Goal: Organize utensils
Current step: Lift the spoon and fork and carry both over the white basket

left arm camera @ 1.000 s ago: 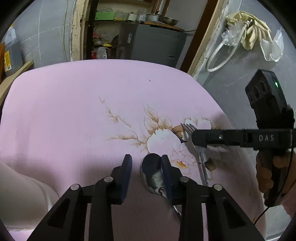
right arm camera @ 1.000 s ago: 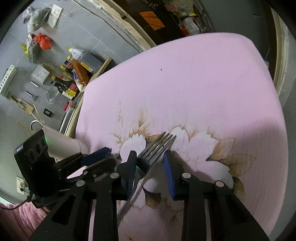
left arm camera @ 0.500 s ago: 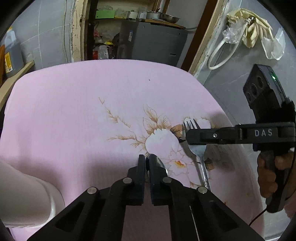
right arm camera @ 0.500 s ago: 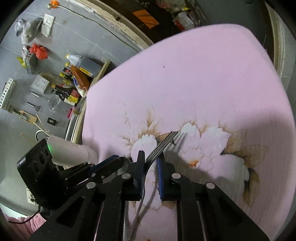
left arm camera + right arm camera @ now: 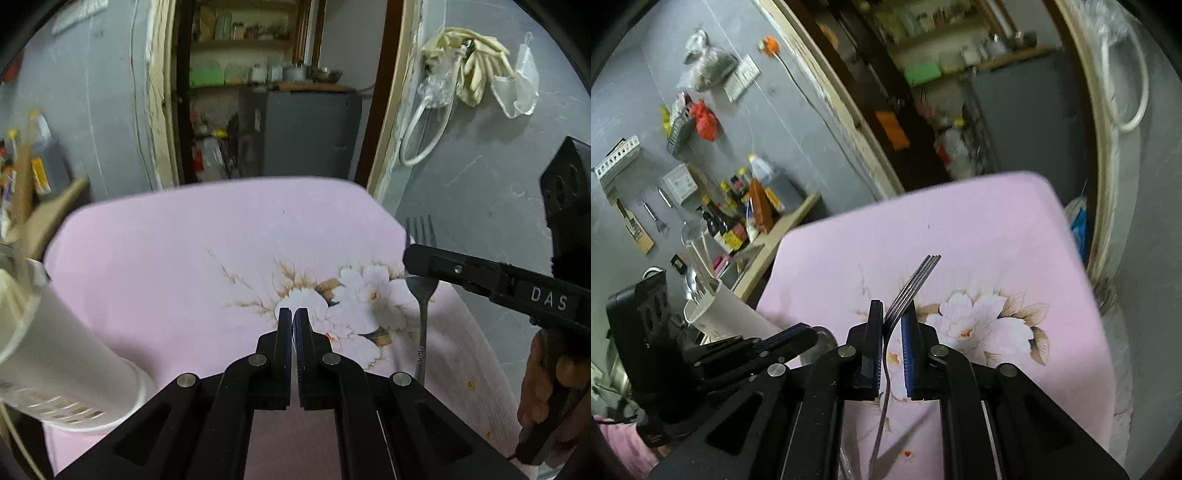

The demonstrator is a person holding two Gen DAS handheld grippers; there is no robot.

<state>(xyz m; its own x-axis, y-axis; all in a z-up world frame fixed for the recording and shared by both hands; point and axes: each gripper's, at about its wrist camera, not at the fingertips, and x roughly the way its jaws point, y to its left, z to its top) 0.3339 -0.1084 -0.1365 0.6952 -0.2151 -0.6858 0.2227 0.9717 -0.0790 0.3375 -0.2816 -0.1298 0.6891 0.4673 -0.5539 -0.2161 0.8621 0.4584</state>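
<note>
Right gripper clamps fork at its neck, tines up, handle hanging over pink-clothed bench. Left gripper jaws fully closed; spoon betw. pads not discernible. White holder at bench's left edge contains utensils, approx. a spoon and sticks, blurred.

Pink floral tablecloth; grey cabinet behind (bags hang right).

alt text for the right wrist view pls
The right gripper grips a metal fork above a pink floral tablecloth, tines pointing away. At the left, the left gripper sits near a white utensil holder.
</note>
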